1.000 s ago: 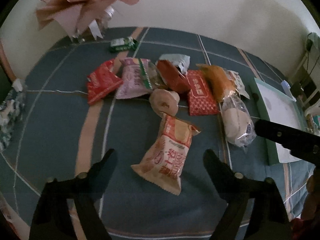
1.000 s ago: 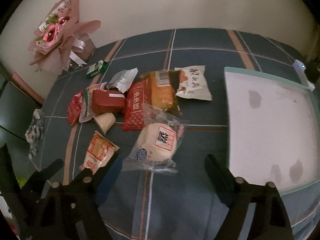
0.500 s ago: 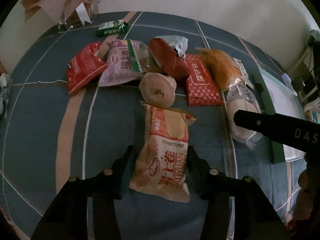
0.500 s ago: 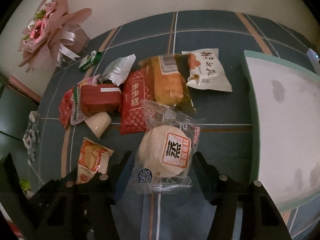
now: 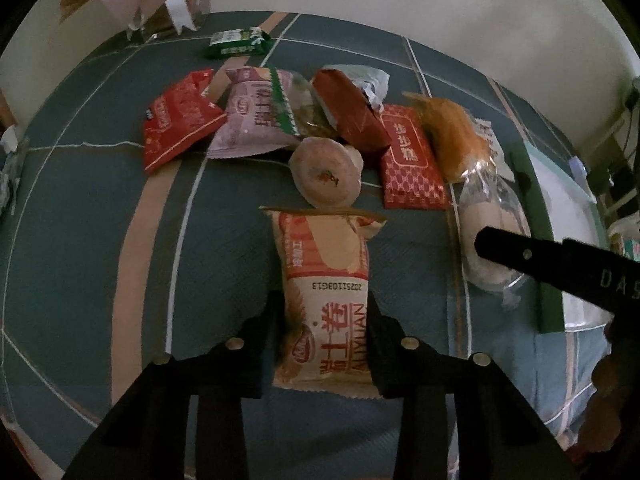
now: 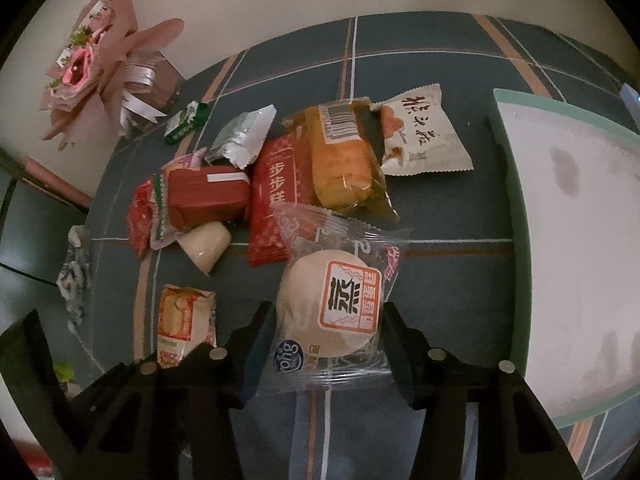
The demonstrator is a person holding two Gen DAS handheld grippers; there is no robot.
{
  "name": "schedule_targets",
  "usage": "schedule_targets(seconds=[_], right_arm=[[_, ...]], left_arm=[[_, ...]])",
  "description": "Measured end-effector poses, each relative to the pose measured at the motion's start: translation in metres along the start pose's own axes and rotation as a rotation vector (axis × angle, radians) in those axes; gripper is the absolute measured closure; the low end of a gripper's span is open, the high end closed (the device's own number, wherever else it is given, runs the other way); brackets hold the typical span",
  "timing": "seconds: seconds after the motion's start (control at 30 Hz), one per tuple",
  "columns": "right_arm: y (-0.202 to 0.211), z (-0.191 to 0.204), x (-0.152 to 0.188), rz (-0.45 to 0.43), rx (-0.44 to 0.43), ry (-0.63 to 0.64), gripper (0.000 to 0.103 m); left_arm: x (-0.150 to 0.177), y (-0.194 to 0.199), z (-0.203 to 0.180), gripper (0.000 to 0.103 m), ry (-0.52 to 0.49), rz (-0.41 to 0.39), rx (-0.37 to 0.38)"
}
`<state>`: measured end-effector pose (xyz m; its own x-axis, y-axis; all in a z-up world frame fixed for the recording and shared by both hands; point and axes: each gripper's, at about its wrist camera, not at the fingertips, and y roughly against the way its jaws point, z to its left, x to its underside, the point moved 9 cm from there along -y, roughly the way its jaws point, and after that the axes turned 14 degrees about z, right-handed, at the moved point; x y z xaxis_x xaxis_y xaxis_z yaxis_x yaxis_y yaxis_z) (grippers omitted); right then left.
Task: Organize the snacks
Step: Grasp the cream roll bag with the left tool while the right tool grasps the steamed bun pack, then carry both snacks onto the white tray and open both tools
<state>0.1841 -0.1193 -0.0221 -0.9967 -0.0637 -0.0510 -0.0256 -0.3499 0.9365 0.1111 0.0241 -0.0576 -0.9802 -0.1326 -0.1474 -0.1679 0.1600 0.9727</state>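
Note:
My left gripper (image 5: 322, 320) is shut on an orange-and-white roll packet (image 5: 324, 300), its fingers pressing both sides of the packet's lower half. My right gripper (image 6: 326, 332) is shut on a clear-wrapped round steamed cake (image 6: 330, 304); it shows as a black finger (image 5: 520, 254) over that cake (image 5: 488, 240) in the left wrist view. The roll packet also shows at the lower left of the right wrist view (image 6: 182, 320). A white tray with a green rim (image 6: 512, 208) lies to the right.
A pile of snacks lies beyond on the plaid cloth: red packet (image 5: 176, 128), pink packet (image 5: 256, 120), dark red box (image 6: 208, 196), red cake packet (image 6: 274, 200), orange bread bag (image 6: 340, 160), white packet (image 6: 420, 136), round pastry (image 5: 326, 172). A pink bouquet (image 6: 92, 72) stands by the wall.
Both grippers moved forward and down, then closed: the left one around the roll packet, the right one around the steamed cake.

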Motion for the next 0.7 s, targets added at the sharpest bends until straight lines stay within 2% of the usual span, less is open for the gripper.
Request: schedule_targets(seconds=[0.27,0.3,0.37,0.5,0.7], right_arm=[[0.018,0.001,0.006,-0.012,-0.06,-0.008,0.048],[0.021,0.001,0.006,-0.017,-0.07,-0.011,0.048],[0.031,0.0,0.007,-0.034,-0.09,-0.015,0.048],[0.054,-0.008,0.01,-0.071,-0.127,-0.033,0.048],[0.09,-0.034,0.012,-0.14,-0.132,-0.073,0.048]], left_arm=[[-0.009,0.036,0.005,0.065,0.036,-0.022,0.026],[-0.006,0.036,0.002,0.065,0.037,-0.002,-0.02],[-0.012,0.048,-0.003,0.065,0.046,-0.012,-0.026],[-0.021,0.063,-0.022,0.065,0.07,-0.009,-0.097],[-0.037,0.089,-0.062,0.065,0.072,-0.058,-0.084]])
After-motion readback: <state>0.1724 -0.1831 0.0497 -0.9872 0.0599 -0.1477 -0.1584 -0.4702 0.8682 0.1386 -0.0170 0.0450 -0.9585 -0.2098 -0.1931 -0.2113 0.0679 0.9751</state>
